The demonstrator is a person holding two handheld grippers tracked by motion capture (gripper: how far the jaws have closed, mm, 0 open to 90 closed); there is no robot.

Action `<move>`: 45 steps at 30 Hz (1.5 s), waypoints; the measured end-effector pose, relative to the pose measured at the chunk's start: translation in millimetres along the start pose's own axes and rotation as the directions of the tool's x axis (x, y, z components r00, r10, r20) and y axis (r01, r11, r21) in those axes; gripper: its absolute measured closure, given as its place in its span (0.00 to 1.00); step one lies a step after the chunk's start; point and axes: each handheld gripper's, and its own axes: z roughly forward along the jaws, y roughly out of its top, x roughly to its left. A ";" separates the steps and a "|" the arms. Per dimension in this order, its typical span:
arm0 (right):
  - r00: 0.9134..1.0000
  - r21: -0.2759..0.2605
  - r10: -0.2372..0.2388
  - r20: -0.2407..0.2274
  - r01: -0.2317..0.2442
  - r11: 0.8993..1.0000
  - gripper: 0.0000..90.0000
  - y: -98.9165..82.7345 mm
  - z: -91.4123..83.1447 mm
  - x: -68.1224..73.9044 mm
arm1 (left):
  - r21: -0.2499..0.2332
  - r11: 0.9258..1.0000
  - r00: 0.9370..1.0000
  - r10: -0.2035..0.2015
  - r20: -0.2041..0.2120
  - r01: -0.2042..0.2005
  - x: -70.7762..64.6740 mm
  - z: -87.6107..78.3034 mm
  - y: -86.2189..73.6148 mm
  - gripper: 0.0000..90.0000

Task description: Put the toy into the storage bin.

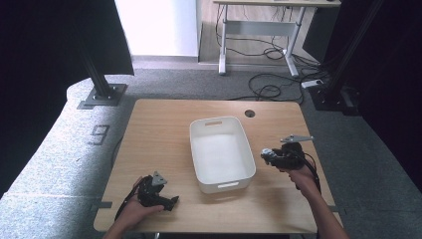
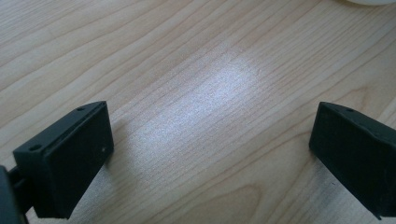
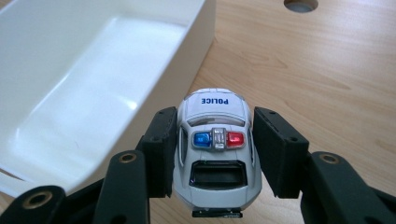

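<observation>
A white toy police car (image 3: 214,144) with blue and red roof lights is clamped by its sides between the jaws of my right gripper (image 3: 212,151), lifted off the wood. In the high view the right gripper (image 1: 271,156) hangs just right of the white plastic bin (image 1: 199,154), with the car (image 1: 267,155) at its tip. The bin's inside (image 3: 70,93) looks bare and lies left of the car. My left gripper (image 1: 166,201) rests low at the table's front left, and its jaws stand wide apart over bare wood (image 2: 210,112), nothing between them.
The wooden table (image 1: 159,134) has a round cable hole (image 1: 250,113) near its far edge, beyond the bin. A desk frame (image 1: 259,35) and floor cables (image 1: 273,89) lie past the table. A black stand base (image 1: 102,94) sits at the far left.
</observation>
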 end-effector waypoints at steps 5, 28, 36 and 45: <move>1.000 -0.014 -0.018 0.004 0.018 1.000 0.57 14.9 -5.1 8.1 | 0.000 1.000 1.000 0.000 0.000 0.000 -0.1 0.0 0.1 0.00; 0.996 -0.028 -0.085 -0.023 0.085 0.996 0.57 65.1 2.5 51.1 | 0.002 1.000 1.000 0.002 0.002 -0.002 -0.4 -0.3 0.0 0.00; 0.996 -0.014 -0.084 -0.030 0.083 0.996 0.57 72.6 14.0 57.6 | 0.001 1.000 1.000 0.002 0.002 -0.002 -0.5 -0.3 -0.1 0.00; 0.994 0.000 -0.098 -0.047 0.098 0.995 0.57 88.4 31.4 76.9 | 0.001 1.000 1.000 0.004 0.004 -0.004 -0.4 -0.3 -0.1 0.00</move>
